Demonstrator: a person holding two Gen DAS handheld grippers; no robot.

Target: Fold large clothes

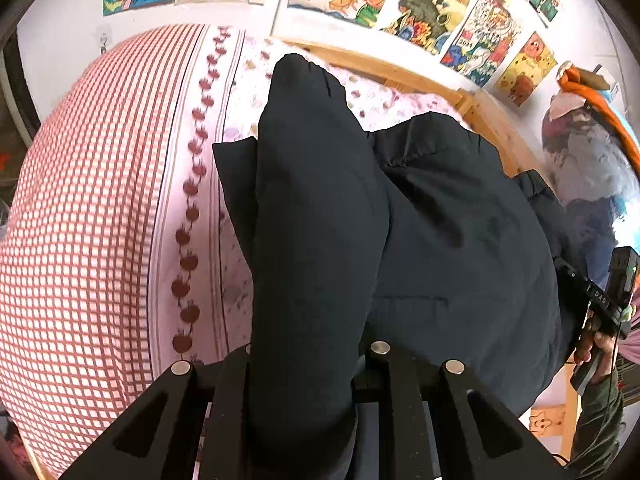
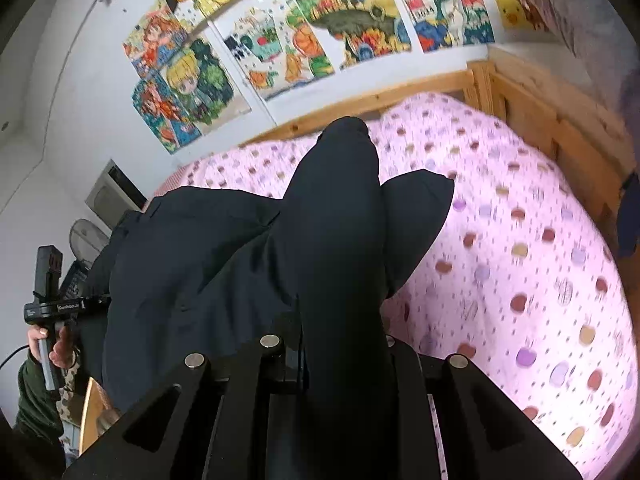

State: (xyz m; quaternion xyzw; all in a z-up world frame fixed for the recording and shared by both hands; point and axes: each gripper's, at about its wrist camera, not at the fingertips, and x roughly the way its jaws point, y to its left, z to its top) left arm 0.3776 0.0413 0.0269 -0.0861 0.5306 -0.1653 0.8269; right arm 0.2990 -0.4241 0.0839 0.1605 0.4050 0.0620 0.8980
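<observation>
Both the left gripper (image 1: 304, 360) and the right gripper (image 2: 340, 344) are clamped on the dark jacket (image 1: 440, 220), which stretches between them over the bed (image 2: 520, 260), its bulk hanging toward 12 o'clock.

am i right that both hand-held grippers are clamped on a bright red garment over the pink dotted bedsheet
Not quite: the garment is dark navy, not bright red, as both wrist views show. The left hand-held gripper and right hand-held gripper are clamped on it over the pink dotted bedsheet.

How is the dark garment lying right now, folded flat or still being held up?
Held up, not folded flat: the dark garment is bunched in both the left gripper and right gripper, draping over the bed.
</observation>
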